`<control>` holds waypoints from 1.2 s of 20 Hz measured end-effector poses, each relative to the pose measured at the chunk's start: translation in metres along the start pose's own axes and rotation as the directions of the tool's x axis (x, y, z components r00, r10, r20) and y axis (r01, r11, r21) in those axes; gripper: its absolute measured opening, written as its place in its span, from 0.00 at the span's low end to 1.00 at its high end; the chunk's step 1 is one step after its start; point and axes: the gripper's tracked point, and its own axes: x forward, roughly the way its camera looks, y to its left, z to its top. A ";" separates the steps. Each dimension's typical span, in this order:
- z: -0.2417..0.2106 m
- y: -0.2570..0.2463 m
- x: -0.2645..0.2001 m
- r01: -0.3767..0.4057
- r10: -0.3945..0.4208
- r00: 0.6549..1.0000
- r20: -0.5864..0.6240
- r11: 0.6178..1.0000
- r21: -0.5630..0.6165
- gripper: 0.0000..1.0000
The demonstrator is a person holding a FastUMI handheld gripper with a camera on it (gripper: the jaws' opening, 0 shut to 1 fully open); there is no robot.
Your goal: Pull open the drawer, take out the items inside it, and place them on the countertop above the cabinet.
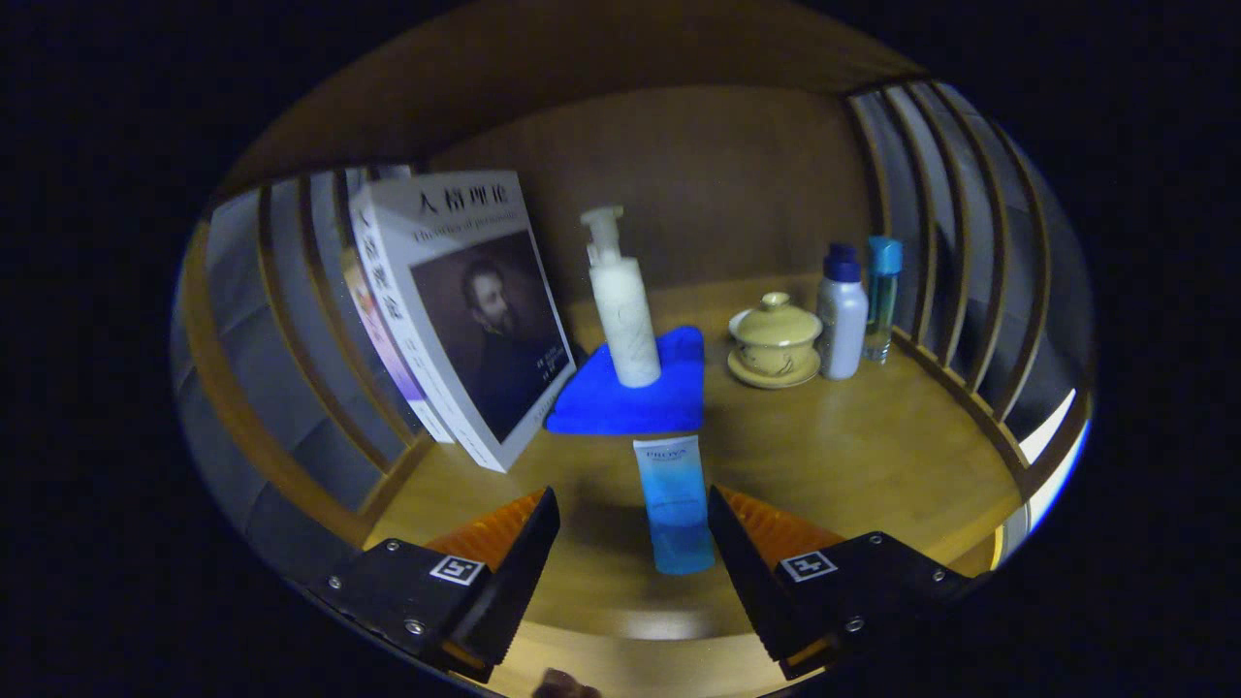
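Standing btwn spread tool [632, 528] fingers, untouched: blue tube [675, 504] on countertop [853, 456].

Countertop: a wooden countertop [873, 456] is spreading out warm and glossy (a pale glare is showing on its near edge).
Back panel: a plain brown wooden back panel [698, 184] is rising behind the countertop.
Left side: curved wooden slats [281, 320] are fencing the countertop's left edge, grey wall showing through the gaps.
Right side: matching right slats [955, 242] are standing along the countertop's right edge.
Light: dim overall; bright light is leaking in beyond the countertop's right front corner.
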 end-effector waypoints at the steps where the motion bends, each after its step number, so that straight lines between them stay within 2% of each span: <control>1: 0.008 0.001 -0.019 0.007 -0.007 0.999 0.048 1.000 0.000 0.95; 5: 0.017 0.018 -0.096 -0.020 0.018 0.983 0.183 1.000 0.010 0.96; 9: 0.012 0.030 -0.170 -0.023 0.024 0.946 0.322 1.000 -0.008 0.96; 13: -0.013 0.035 -0.220 -0.022 0.036 0.920 0.390 0.999 -0.040 0.96; 17: -0.046 0.044 -0.257 -0.074 0.056 0.894 0.445 0.997 0.022 0.95; 19: -0.069 0.039 -0.270 -0.078 0.062 0.895 0.442 0.997 0.018 0.95; 24: -0.128 0.018 -0.279 0.008 0.015 0.921 0.389 0.998 -0.057 0.95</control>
